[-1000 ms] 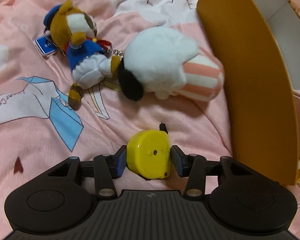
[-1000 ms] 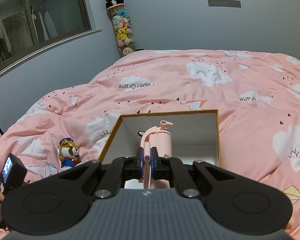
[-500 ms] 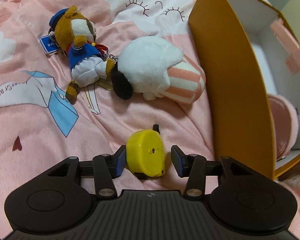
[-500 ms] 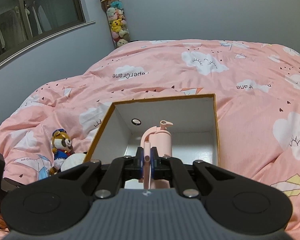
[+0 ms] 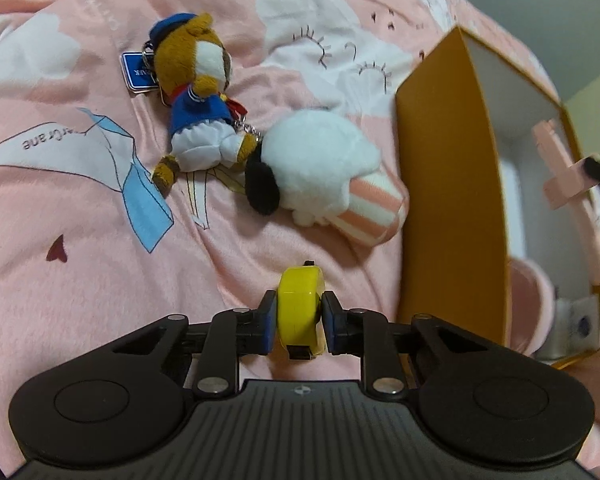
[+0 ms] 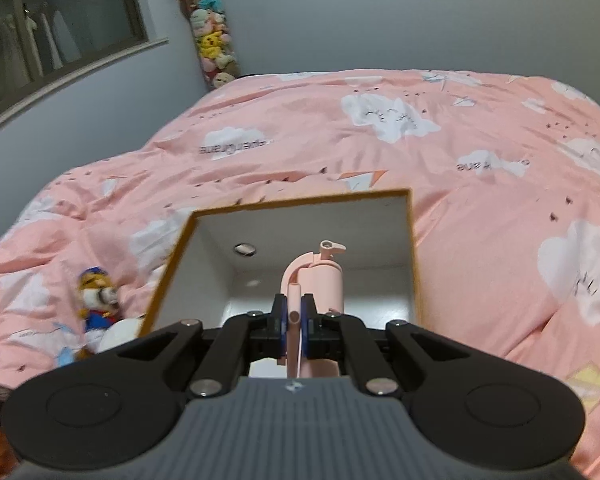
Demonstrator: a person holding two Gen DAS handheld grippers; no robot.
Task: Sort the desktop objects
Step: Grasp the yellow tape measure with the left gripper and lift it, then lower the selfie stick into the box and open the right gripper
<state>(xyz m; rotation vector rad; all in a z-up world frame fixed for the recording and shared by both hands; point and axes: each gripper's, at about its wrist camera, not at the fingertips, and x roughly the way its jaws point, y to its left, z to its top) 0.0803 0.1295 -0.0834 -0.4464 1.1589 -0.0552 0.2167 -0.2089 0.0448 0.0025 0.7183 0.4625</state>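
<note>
My left gripper is shut on a yellow tape measure, held edge-on above the pink duvet, left of the orange box. A brown bear plush in blue and a white plush with a striped end lie beyond it. My right gripper is shut on the thin handle of a pink bottle-shaped object and holds it over the open box. The same pink object shows inside the box in the left wrist view.
The box has white inner walls and holds a round pink item and a small white packet. A column of stuffed toys stands in the far corner by a window. Pink bedding surrounds everything.
My left gripper closed on the yellow tape measure, turned it edge-on and lifted it up off the duvet. My right gripper moved closer over the box with the pink object.
</note>
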